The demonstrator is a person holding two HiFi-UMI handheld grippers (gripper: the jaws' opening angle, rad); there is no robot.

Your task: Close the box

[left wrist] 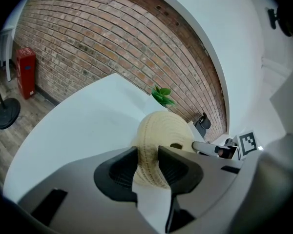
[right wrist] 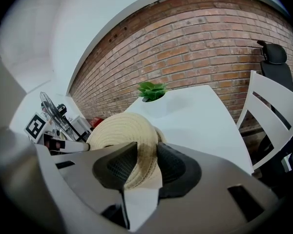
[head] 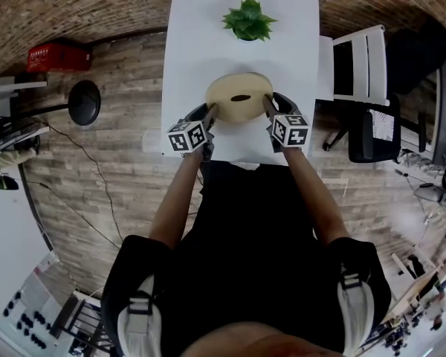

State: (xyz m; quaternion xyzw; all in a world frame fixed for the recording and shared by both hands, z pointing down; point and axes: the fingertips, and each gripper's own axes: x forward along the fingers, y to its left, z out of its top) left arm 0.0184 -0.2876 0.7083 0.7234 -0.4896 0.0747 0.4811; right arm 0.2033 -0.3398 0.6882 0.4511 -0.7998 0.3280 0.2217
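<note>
A round, cream woven box with a dark oval slot in its top sits near the front of the white table. My left gripper is shut on its left rim, and the woven edge fills the gap between the left gripper's dark pads. My right gripper is shut on the right rim. In the right gripper view the woven box is pinched between the right gripper's pads. Whether the box rests on the table or hangs just above it is unclear.
A small green potted plant stands at the table's far end. A white chair and a black office chair stand to the right. On the left floor are a red case and a black round stand base.
</note>
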